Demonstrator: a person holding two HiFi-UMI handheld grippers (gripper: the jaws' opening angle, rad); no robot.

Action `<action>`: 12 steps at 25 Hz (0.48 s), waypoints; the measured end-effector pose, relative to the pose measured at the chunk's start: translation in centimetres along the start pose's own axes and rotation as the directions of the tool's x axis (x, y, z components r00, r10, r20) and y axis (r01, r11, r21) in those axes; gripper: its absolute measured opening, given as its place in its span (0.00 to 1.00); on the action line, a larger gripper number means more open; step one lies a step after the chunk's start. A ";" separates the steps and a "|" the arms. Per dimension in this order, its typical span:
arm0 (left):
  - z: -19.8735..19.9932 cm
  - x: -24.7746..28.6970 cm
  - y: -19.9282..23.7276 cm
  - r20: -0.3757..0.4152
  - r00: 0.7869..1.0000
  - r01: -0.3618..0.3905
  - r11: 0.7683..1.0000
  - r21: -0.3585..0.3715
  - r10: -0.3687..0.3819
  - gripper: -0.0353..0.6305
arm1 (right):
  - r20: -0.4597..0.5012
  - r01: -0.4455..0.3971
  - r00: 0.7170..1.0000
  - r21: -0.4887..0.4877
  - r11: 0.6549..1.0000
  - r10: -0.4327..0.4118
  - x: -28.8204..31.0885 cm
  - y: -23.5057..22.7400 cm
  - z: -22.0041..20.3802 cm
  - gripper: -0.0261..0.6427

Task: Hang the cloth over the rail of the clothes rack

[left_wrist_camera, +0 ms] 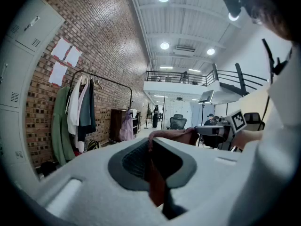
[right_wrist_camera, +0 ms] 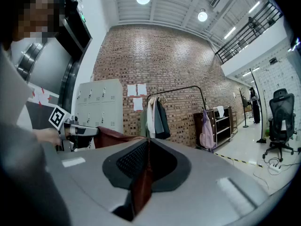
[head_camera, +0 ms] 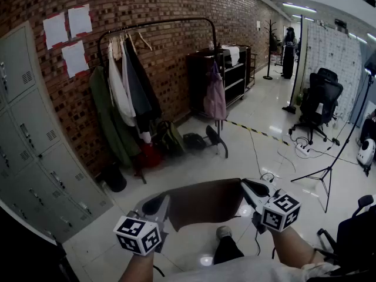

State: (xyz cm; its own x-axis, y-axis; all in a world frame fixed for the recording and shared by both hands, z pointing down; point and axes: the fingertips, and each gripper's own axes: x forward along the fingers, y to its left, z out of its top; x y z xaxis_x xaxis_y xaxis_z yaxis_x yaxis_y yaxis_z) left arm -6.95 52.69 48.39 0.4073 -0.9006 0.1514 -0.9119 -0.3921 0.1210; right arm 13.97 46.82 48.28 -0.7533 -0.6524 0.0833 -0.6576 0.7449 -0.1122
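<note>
Left gripper (left_wrist_camera: 151,147): your jaws are clenched on one top corner of the cloth (head_camera: 202,203). A fold of it passes between the pads and hangs below them.
Right gripper (right_wrist_camera: 146,147): it is clenched too, on the other top corner, with the brown fabric pinched between the pads.
Cloth: it is stretched between your two grippers. The upper edge runs from one to the other and the rest hangs under them, above the floor.
Rack (head_camera: 222,140): it stands ahead of both grippers, well apart from the cloth, by the brick wall (head_camera: 170,4).
Rail (head_camera: 164,22): in both gripper views it shows above your jaw tips.
Coats (head_camera: 132,81): they hang at the rail's left end, ahead of your left gripper.
Bag (head_camera: 215,96): pink, it hangs at the rail's right end.
Lockers (head_camera: 35,157): to the left of your left gripper.
Chair (head_camera: 320,96): far ahead and to the right of your right gripper.
</note>
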 end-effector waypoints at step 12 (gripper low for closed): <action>3.8 23.4 6.9 -0.049 0.999 -0.022 1.000 0.005 0.022 0.08 | -0.039 -0.032 0.999 0.048 0.998 0.034 14.3 -20.6 1.6 0.07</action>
State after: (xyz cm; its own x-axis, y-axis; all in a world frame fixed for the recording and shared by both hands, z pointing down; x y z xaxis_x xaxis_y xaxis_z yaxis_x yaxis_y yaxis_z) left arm -3.91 28.16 49.00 0.3892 -0.8987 0.2019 -0.9208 -0.3735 0.1125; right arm 16.77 21.92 50.21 -0.7750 -0.6208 0.1178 -0.6318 0.7579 -0.1625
